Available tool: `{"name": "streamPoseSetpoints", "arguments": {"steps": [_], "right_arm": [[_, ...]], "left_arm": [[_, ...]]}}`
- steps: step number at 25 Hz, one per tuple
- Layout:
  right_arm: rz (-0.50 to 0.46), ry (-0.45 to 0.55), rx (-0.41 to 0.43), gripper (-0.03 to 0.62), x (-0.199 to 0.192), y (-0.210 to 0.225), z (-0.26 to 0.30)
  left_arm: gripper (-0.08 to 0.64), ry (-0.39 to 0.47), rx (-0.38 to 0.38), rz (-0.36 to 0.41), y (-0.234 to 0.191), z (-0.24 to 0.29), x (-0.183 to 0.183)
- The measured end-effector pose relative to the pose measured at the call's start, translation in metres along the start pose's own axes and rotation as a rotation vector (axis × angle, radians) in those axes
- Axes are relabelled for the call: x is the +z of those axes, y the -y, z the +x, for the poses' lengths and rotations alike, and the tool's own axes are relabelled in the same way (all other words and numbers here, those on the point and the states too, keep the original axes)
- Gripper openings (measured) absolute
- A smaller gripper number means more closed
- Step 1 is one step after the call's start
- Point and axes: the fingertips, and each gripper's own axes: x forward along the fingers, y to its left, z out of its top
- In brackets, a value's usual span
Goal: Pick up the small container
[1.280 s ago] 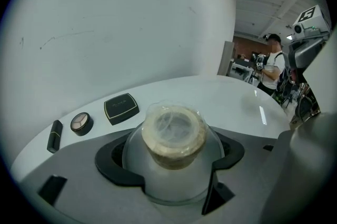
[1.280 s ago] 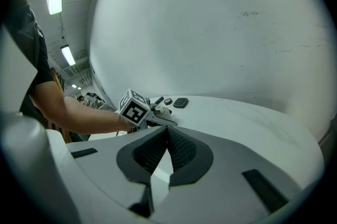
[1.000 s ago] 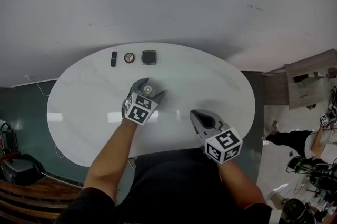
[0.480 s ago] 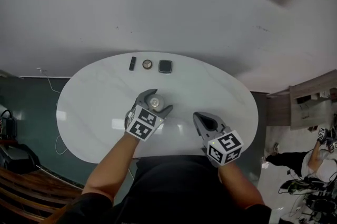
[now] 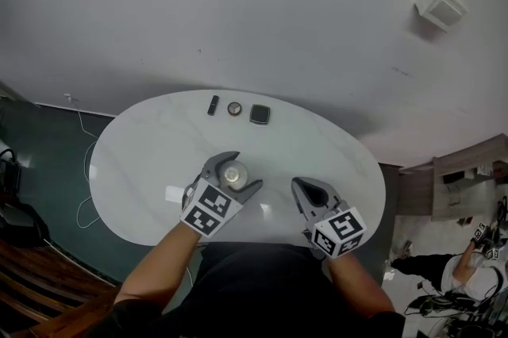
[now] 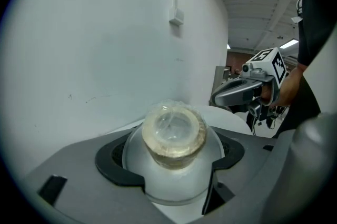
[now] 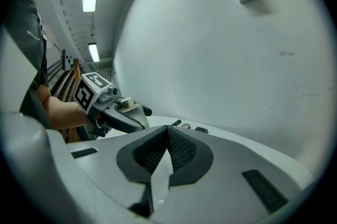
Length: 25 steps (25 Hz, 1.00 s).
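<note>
One small container [image 6: 174, 136] sits clamped between the jaws of my left gripper [image 5: 240, 172], over the middle of the white oval table [image 5: 135, 162]. Judged from the right gripper view, it looks lifted just clear of the top, so the pick-up seems all but done. It stands upright, film-covered mouth up, axis vertical. My right gripper [image 7: 167, 145] waits nearby, jaws together, empty.

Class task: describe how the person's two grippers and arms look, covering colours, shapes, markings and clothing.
The left gripper and right gripper have smooth grey bodies with curved jaws lined by black ribbed pads. Each carries a white cube printed with black square markers. The person wears a black short-sleeved top.
</note>
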Motion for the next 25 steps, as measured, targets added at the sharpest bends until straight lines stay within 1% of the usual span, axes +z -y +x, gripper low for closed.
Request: {"name": "streamPoseSetpoints", "arguments": {"steps": [3,11,15,20,25], "right_arm": [[-0.019,-0.009,0.022,-0.005,0.003,-0.007,0.005],[-0.052,-0.022,0.07,-0.005,0.007,-0.025,0.018],[-0.049,-0.017,0.063,-0.005,0.012,-0.026,0.019],[-0.062,-0.002,0.054,-0.005,0.019,-0.029,0.016],[-0.056,0.008,0.039,-0.005,0.019,-0.029,0.013]], "left_arm": [[0.353,0.001,0.029,0.007,0.002,-0.015,0.001],[0.353,0.035,0.024,0.01,0.021,-0.045,0.01],[0.353,0.045,0.029,0.002,0.019,-0.059,0.011],[0.353,0.028,0.032,0.028,0.023,-0.065,0.007],[0.353,0.027,0.013,0.068,0.028,-0.061,0.013]]}}
